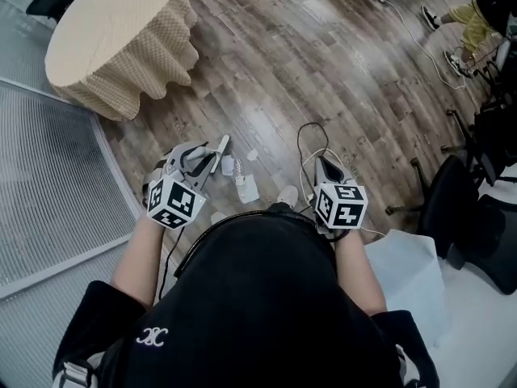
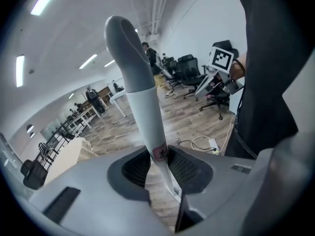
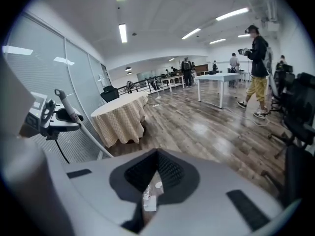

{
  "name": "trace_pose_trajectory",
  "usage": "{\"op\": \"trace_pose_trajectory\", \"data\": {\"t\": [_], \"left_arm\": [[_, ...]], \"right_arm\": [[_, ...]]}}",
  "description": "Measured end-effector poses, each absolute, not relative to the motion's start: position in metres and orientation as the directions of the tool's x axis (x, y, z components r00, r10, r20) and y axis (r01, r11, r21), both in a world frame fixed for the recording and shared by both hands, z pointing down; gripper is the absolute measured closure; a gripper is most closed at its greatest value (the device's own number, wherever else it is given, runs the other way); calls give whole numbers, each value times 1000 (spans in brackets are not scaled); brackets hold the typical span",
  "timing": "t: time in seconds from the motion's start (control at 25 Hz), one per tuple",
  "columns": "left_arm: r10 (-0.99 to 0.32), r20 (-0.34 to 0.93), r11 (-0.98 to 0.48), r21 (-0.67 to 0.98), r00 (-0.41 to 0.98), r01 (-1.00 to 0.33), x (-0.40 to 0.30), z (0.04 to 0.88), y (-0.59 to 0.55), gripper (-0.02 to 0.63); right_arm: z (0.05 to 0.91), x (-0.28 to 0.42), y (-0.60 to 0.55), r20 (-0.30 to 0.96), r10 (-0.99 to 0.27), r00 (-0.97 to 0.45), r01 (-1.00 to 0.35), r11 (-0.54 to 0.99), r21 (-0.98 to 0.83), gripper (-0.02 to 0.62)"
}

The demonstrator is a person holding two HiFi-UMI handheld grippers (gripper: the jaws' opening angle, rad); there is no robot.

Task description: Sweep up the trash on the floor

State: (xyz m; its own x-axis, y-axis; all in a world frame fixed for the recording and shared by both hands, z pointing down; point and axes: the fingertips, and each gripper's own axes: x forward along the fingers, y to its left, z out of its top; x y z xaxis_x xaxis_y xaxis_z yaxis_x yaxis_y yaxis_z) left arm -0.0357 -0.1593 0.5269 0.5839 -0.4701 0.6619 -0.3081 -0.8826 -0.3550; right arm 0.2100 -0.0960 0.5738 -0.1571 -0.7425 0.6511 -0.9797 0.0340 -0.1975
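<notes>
Left gripper (image 1: 200, 162), lower left, has its jaws clamped on the long handle (image 2: 142, 107). Right gripper (image 1: 329, 168) has its jaws closed and empty. Best sweep low toward the paper scraps (image 1: 247, 187) at centre.

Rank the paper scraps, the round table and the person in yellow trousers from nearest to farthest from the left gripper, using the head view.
1. paper scraps: on the floor just right of the left gripper.
2. round table: up and to the left.
3. person in yellow trousers: far top-right corner.

round clothed table (image 1: 113, 43) | black office chair (image 1: 456, 204) | floor cable (image 1: 300, 145) | white desk (image 3: 224, 76) | standing person (image 3: 257, 58)
</notes>
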Motion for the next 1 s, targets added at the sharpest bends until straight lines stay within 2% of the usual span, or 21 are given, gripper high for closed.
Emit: {"op": "trace_pose_trajectory", "data": {"t": [0.12, 0.36, 0.44, 0.68, 1.0], "left_arm": [[-486, 647, -874, -356, 587, -331, -4, 521, -174, 502], [-650, 554, -726, -253, 520, -639, 15, 516, -235, 502], [-679, 554, -681, -231, 481, -695, 15, 529, -253, 502], [-634, 657, -676, -215, 407, -705, 16, 591, -240, 502], [-646, 668, -640, -210, 370, -740, -6, 603, -204, 502]], "right_arm": [[579, 239, -89, 655, -744, -133, -978, -8, -207, 581], [590, 286, -76, 678, -729, -97, -974, -71, -215, 581], [592, 296, -75, 690, -718, -93, -974, -76, -211, 581], [594, 313, -80, 719, -688, -99, -984, -38, -173, 581], [597, 286, -119, 730, -658, -184, -982, 96, -160, 581]]}}
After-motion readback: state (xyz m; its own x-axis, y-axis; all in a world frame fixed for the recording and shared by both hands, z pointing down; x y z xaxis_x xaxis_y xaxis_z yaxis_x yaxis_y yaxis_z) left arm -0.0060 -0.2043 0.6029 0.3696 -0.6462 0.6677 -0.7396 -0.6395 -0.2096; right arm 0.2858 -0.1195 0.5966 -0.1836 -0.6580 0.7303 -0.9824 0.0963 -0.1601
